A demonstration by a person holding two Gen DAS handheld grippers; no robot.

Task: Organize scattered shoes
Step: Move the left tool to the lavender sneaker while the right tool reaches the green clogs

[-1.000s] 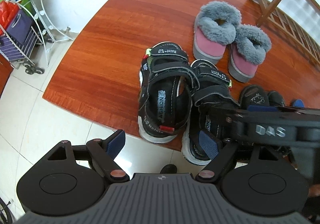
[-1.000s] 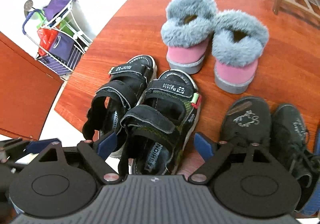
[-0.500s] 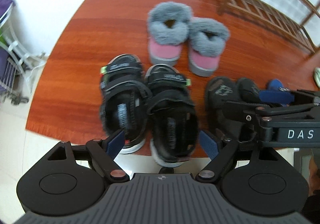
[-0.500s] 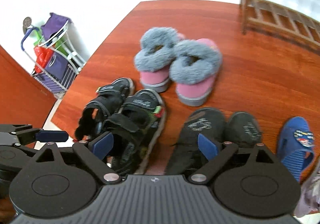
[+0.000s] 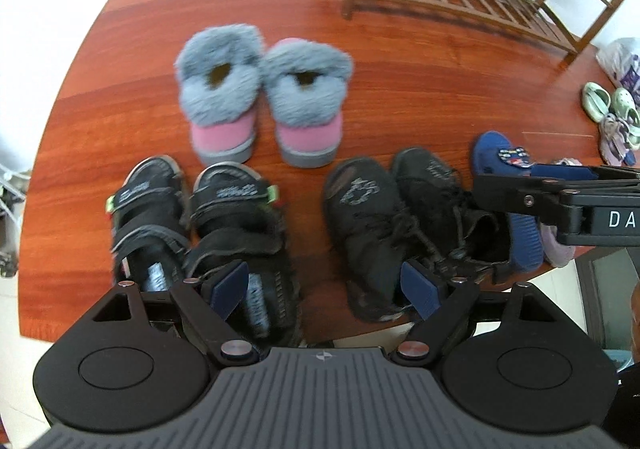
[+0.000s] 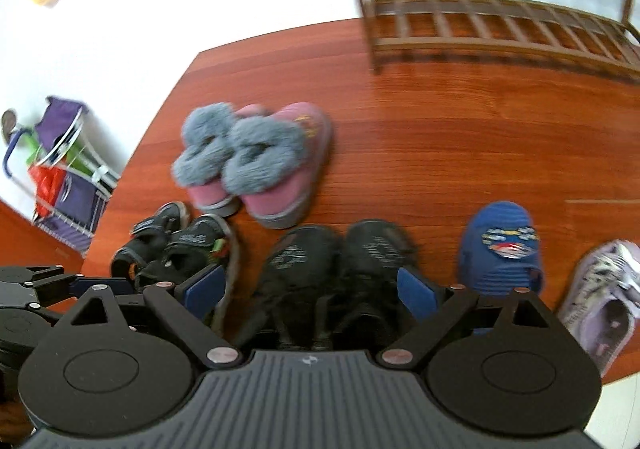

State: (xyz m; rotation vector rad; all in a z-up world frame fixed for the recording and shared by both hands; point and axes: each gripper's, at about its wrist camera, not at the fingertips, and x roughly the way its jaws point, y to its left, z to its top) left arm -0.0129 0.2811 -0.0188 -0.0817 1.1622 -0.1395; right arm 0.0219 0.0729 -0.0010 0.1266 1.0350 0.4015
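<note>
Shoes sit on a reddish wooden bench (image 5: 100, 97), most already paired. Nearest the front edge, a pair of black strap sandals (image 5: 200, 225) stands side by side. Just beside it on the right is a pair of black lace-up shoes (image 5: 400, 217), also touching each other. Behind these two pairs, a pair of pink slippers with grey fur cuffs (image 5: 264, 101) sits together, toes pointing away.

To the right of the black lace-up shoes lies a single blue slipper (image 6: 500, 249) with a cartoon patch, and beside that a single pale lilac sneaker (image 6: 604, 305) at the bench's right edge. Farther right, in the left wrist view, a small heap of green and purple shoes (image 5: 612, 117) is still loose. A slatted wooden shoe rack (image 6: 500, 25) stands at the back of the bench, with nothing visible on it.

The left gripper (image 5: 326, 285) hovers over the gap between the sandals and the lace-up shoes, jaws wide apart and holding nothing. The right gripper (image 6: 310, 291) hovers above the lace-up pair, jaws also wide and empty.

The step in hand appears to be moving between pairs, hands free. The next move probably calls for carrying a gripper right to the blue slipper or the loose heap, and finding each shoe's mate.
</note>
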